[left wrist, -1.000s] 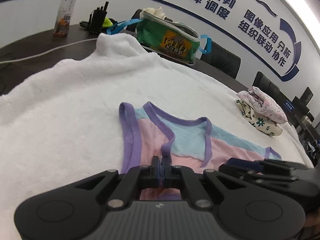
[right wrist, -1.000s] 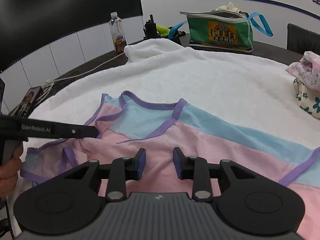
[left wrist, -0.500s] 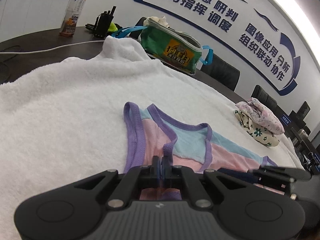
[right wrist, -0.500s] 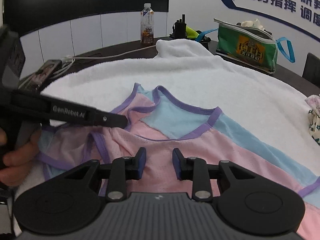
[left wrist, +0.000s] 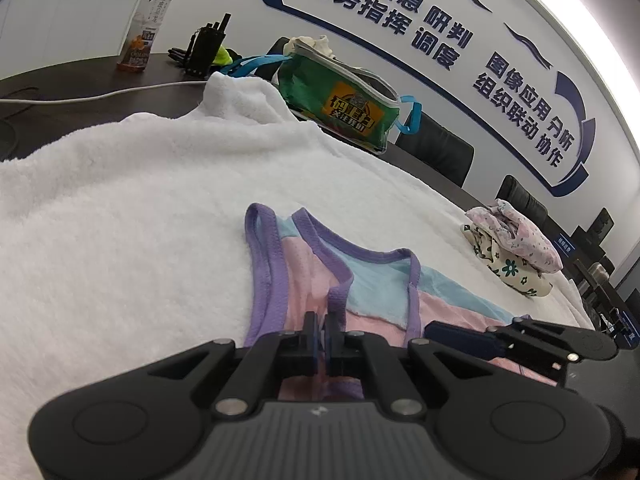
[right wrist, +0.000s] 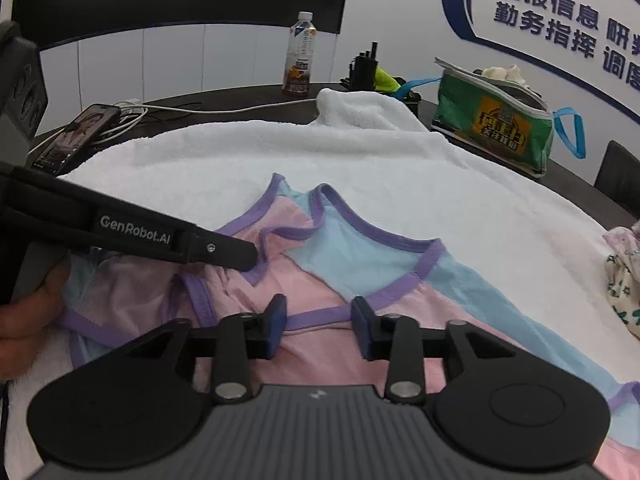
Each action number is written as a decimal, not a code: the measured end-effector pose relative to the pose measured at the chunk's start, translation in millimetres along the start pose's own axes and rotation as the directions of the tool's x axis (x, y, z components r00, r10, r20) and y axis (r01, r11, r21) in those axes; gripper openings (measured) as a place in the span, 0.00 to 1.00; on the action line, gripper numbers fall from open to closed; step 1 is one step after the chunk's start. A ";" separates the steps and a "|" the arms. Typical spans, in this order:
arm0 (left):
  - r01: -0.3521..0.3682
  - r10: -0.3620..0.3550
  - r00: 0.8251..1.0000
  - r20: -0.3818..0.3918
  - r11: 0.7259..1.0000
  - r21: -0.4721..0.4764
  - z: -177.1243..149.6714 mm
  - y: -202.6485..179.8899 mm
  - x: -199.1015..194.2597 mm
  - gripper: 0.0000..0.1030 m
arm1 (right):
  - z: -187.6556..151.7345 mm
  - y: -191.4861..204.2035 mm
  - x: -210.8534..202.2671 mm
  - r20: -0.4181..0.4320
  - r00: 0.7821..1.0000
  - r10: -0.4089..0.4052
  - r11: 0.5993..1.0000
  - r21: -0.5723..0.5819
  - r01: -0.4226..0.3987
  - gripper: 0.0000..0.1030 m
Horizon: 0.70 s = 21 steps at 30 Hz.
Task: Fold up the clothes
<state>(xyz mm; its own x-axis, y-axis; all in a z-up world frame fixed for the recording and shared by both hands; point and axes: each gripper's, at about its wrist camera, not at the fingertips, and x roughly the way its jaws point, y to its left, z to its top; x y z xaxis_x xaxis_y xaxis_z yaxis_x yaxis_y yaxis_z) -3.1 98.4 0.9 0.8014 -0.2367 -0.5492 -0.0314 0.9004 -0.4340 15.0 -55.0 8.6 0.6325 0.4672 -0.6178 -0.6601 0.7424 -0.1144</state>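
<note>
While left tongs (left wrist: 323,330) pinch the vest (left wrist: 372,280), right tongs (right wrist: 319,322) widen over white towel (left wrist: 120,208).

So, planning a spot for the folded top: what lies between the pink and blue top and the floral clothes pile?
Only bare white towel separates the top from the pile, in the left wrist view.

Left gripper (right wrist: 250,255), side of its finger: white lettering "GenRobot.AI". Wall sign (left wrist: 440,36): blue characters, upper row "情报信息 研判", lower row "勤务指挥 调度"; further right, "图像应用 分析" above "组织联动 协作". Green bag (left wrist: 340,100): yellow emblem with characters too blurred to read. Bottle (right wrist: 300,56): label illegible.
</note>
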 end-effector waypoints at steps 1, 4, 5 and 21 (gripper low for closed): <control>0.005 -0.005 1.000 -0.002 1.000 -0.001 0.6 0.2 -0.6 0.02 | 1.1 -2.3 -1.9 0.003 1.000 0.004 1.000 0.008 -0.004 0.38; 0.023 -0.023 1.000 0.001 1.000 0.005 5.2 -0.6 -7.2 0.06 | 3.5 -7.1 -0.8 -0.013 0.999 0.034 0.999 0.033 -0.033 0.38; 0.033 -0.033 0.999 0.013 0.999 0.028 8.3 -4.4 -12.4 0.06 | 4.2 -8.4 0.7 -0.022 0.999 0.046 0.998 0.042 -0.045 0.37; -0.019 0.024 1.000 -0.018 0.974 0.227 3.2 -28.1 -16.9 0.20 | 3.4 -33.2 1.5 0.042 0.999 -0.031 0.981 0.193 0.022 0.06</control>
<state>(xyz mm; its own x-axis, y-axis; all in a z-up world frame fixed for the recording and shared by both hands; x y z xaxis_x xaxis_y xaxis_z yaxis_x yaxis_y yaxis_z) -13.8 78.3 24.6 0.7894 -0.2215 -0.5725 0.0893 0.9642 -0.2499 39.2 -77.3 14.2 0.6693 0.4637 -0.5806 -0.5553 0.8313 0.0240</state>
